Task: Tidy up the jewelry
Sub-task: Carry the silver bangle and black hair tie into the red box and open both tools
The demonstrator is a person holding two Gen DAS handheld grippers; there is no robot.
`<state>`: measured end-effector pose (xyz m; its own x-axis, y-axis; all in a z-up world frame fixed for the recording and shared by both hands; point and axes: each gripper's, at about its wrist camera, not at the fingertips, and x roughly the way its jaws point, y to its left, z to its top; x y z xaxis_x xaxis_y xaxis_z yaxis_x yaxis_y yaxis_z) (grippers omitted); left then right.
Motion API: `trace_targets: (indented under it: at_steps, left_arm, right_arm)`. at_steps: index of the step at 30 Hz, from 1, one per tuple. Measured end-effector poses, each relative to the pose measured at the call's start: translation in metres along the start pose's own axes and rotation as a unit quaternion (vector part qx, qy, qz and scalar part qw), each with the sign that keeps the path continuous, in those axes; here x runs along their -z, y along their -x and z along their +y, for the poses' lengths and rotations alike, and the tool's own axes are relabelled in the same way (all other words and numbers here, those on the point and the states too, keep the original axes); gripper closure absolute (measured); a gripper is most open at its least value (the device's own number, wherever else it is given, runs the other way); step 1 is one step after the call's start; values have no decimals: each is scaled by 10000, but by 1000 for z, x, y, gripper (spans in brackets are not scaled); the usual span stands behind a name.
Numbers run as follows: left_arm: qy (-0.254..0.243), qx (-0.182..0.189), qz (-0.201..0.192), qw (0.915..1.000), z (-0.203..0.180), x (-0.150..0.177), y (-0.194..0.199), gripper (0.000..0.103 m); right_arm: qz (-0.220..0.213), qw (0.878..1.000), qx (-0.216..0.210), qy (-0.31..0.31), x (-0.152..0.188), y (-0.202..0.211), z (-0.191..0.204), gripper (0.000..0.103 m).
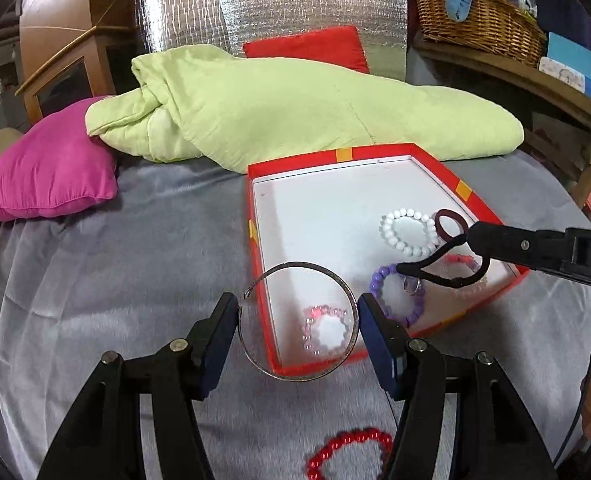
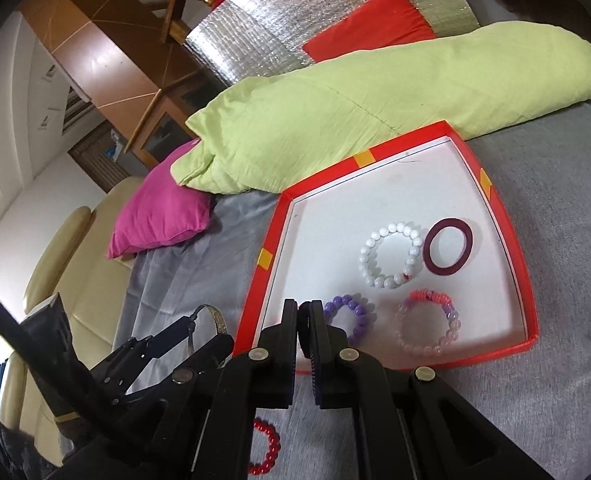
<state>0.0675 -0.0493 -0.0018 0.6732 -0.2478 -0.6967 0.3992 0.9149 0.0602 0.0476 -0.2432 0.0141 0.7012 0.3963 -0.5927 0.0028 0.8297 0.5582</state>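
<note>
- We see a grey blanket [image 1: 107, 280] spread over the bed, and on it a shallow red box [image 2: 529, 296] with a white floor, our landmark.
- Inside the red box lie a white bead bracelet [image 2: 391, 256], a maroon ring band [image 2: 448, 252], a purple bead bracelet [image 2: 347, 312] and a pink bead bracelet [image 2: 427, 324].
- The left gripper [image 1: 298, 320] clasps a thin metal bangle [image 1: 299, 322] across its width, over the box's near corner.
- The right gripper [image 2: 300, 312] is clenched on a black hair tie [image 1: 441, 260], held above the beads in the box.
- A red bead bracelet [image 1: 349, 454] lies on the blanket, nearer to us than the box.
- Beyond the box rest a lime-green quilt [image 1: 295, 108], a red cushion [image 1: 307, 46] and silver foil sheeting [image 1: 271, 4].
- Left of the box sits a magenta pillow [image 1: 47, 172]; to the far right of it, a wicker basket [image 1: 475, 16] on a shelf.
</note>
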Motion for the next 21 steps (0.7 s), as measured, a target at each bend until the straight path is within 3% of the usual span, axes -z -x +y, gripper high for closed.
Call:
trace_targets:
  at_steps: [7, 17, 21]
  left_arm:
    - [398, 277, 117, 9988, -4, -16, -22, 40]
    - [480, 257, 385, 9978, -11, -32, -56, 40]
    - [525, 135, 514, 9972, -9, -34, -68, 40]
  right_arm:
    - [-240, 9992, 191, -243, -21, -11, -9, 96]
    - [-193, 9963, 469, -688, -43, -43, -33, 96]
    - [-130, 9960, 372, -804, -46, -58, -34, 96]
